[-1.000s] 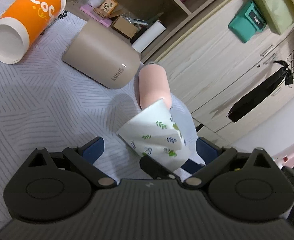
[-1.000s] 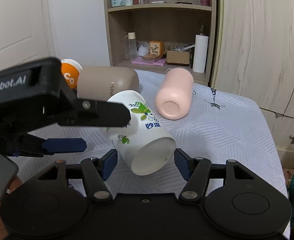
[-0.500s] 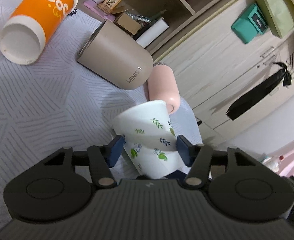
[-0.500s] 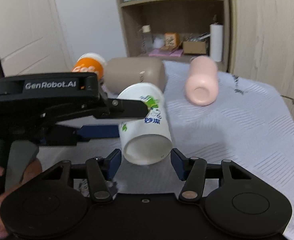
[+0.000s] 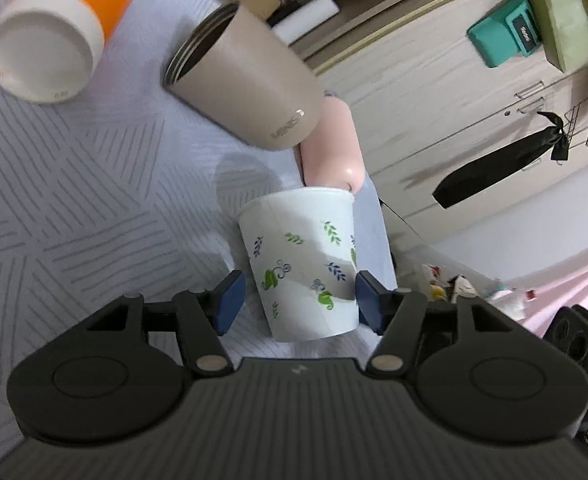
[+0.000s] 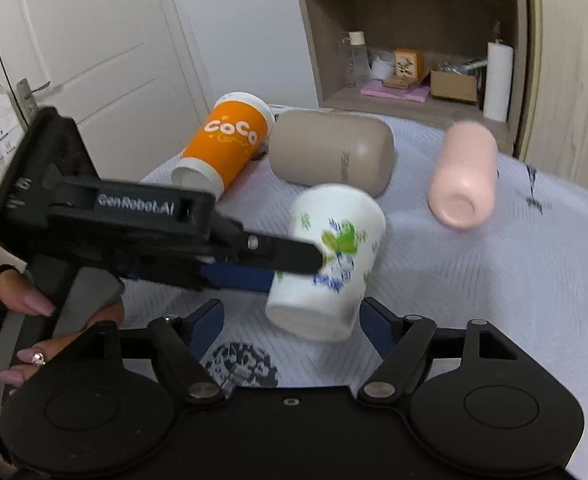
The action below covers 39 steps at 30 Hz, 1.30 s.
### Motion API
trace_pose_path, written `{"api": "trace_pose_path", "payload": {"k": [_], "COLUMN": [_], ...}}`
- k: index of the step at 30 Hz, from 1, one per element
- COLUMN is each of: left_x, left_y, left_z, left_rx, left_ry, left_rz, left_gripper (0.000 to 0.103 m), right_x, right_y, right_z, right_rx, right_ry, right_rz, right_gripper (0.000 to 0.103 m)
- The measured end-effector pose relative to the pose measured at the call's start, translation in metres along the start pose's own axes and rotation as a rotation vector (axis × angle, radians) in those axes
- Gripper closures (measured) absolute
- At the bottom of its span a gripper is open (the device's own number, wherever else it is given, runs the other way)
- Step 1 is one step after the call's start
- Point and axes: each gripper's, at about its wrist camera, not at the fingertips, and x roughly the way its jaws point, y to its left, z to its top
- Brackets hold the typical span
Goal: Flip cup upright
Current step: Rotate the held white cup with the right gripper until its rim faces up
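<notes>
A white paper cup with green and blue leaf prints [image 5: 305, 264] is held off the table by my left gripper [image 5: 297, 300], whose blue pads press its lower sides. In the right wrist view the cup [image 6: 329, 264] is tilted, nearly upright, narrow base toward the camera, with the left gripper's finger [image 6: 278, 254] across it. My right gripper [image 6: 290, 322] is open, its pads apart on either side of the cup's base and not touching it.
An orange "CoCo" cup [image 6: 226, 148], a beige tumbler [image 6: 329, 152] and a pink tumbler [image 6: 461, 176] lie on their sides on the white quilted tabletop [image 6: 473, 280]. A shelf unit [image 6: 409, 32] and wooden cabinets stand behind. The table's right edge is close.
My left gripper closed on the leaf-print cup, lifted it and turned it from lying on its side toward upright. My right gripper stayed open and drew back slightly.
</notes>
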Motion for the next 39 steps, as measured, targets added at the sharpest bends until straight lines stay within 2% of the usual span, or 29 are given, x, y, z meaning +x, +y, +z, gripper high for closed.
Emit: {"api": "trace_pose_path", "payload": {"k": [8,13,15,18,22,26,31,33,37,39], "left_x": [0.012,0.020,0.022,0.022,0.018,0.009,-0.011,-0.017,-0.021,-0.025], "left_y": [-0.004,-0.007,-0.008,-0.008,-0.017,-0.024,-0.038,-0.046,-0.061,-0.066], "left_z": [0.007,0.013,0.014,0.012,0.001,-0.011,-0.027,-0.033,-0.041,-0.043], "left_rx": [0.030,0.042,0.048,0.054,0.142,0.219,0.356,0.422,0.536,0.584], "left_ry": [0.043,0.050,0.046,0.038,0.009,-0.031,-0.090,-0.124,-0.176,-0.213], "left_rz": [0.012,0.025,0.026,0.020,0.028,0.041,0.047,0.076,0.181,0.210], "left_gripper": [0.039,0.035,0.035,0.035,0.039,0.040,0.041,0.041,0.041,0.041], "right_x": [0.021,0.030,0.031,0.028,0.022,0.012,-0.006,-0.008,-0.004,-0.002], "right_y": [-0.016,-0.026,-0.030,-0.029,-0.026,-0.017,0.003,0.011,0.019,0.022], "right_z": [0.024,0.028,0.028,0.025,0.015,-0.002,-0.018,-0.019,-0.016,-0.019], "right_rx": [0.001,0.024,0.043,0.042,0.042,0.023,-0.141,-0.200,-0.273,-0.313], "right_ry": [0.082,0.096,0.089,0.066,0.028,-0.044,-0.153,-0.171,-0.191,-0.243], "right_rz": [-0.003,-0.001,-0.004,-0.006,0.009,0.015,-0.004,-0.021,-0.051,-0.066], "right_gripper": [0.022,0.023,0.034,0.035,0.035,0.035,0.034,0.034,0.035,0.035]}}
